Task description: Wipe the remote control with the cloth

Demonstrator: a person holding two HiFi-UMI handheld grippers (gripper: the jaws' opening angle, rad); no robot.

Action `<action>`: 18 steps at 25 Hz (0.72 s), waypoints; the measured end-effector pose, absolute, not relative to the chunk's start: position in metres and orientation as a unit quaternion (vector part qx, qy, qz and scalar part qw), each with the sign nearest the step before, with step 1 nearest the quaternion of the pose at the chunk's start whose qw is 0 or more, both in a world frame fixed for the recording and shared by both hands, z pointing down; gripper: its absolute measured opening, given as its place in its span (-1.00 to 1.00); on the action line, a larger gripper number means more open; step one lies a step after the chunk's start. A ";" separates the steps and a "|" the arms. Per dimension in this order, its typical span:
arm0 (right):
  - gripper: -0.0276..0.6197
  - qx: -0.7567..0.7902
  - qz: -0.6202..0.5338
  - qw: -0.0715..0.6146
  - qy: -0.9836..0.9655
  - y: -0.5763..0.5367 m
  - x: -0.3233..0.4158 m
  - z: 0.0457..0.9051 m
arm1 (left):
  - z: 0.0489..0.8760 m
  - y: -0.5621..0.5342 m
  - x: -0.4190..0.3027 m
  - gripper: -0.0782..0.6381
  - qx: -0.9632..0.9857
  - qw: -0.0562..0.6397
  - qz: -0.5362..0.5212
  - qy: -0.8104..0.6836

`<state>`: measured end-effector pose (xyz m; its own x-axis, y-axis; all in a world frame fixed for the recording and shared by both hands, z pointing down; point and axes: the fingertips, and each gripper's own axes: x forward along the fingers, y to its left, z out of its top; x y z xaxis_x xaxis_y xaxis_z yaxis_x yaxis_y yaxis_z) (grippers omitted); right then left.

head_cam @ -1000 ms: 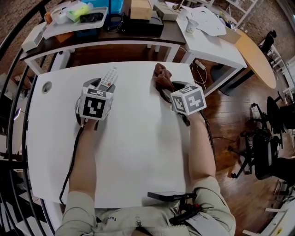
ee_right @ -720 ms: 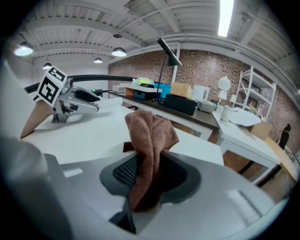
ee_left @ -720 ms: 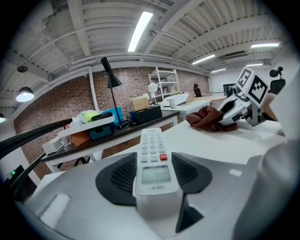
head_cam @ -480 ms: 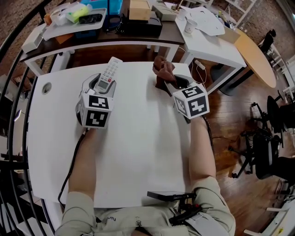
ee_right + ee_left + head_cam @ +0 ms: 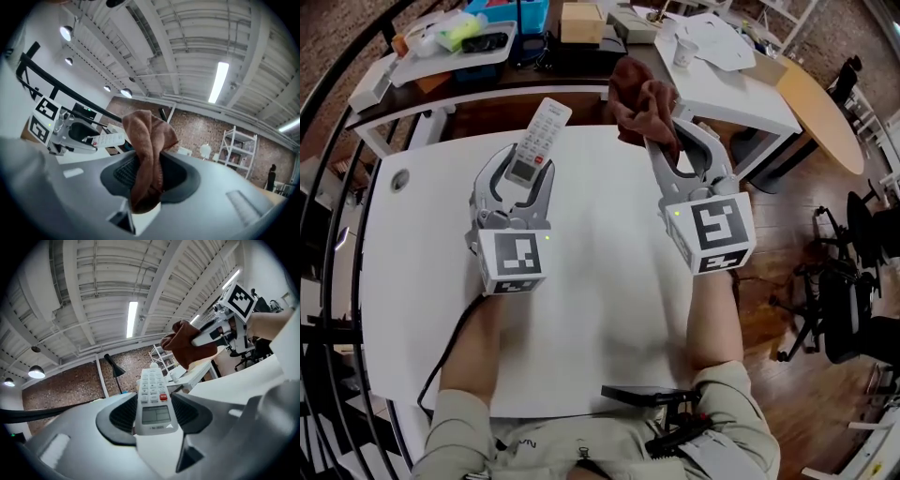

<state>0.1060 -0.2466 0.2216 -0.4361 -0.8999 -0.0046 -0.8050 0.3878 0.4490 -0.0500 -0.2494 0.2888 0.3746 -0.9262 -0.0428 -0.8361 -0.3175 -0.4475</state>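
Remote (image 5: 539, 141) sits held off the white table (image 5: 600, 309), upper centre-left in the head view. Its lower end is pinched between the jaws of the left gripper (image 5: 525, 173). The keypad and small screen face up, and the far end juts past the jaw tips. To its right, at upper centre, the right gripper (image 5: 677, 141) grips a brown cloth (image 5: 639, 103). Its jaws have just been closing and now press on the bunched fabric, which bulges above the pads and hangs below them. Remote and cloth are near each other but apart. Both grippers point away from the person. Cluttered side tables (image 5: 741, 89) line the top edge of the frame.
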 end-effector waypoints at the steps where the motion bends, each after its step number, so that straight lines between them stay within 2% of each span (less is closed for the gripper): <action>1: -0.58 0.514 -0.210 0.109 -0.824 -0.239 0.103 0.211 | 0.286 -0.243 -0.046 -0.10 -0.804 0.210 -0.105 0.547; 10: -0.58 0.487 -0.285 0.080 -0.822 -0.193 0.075 0.170 | 0.266 -0.206 -0.013 -0.10 -0.809 0.252 -0.092 0.524; 18: -0.58 0.464 -0.304 0.106 -0.825 -0.183 0.055 0.177 | 0.244 -0.184 -0.002 -0.10 -0.793 0.309 -0.071 0.520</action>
<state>0.0548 -0.1830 0.1772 -0.5466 -0.8305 -0.1076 -0.7021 0.3843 0.5995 -0.0017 -0.1841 0.2445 0.4489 -0.8688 -0.2087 -0.7807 -0.2678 -0.5646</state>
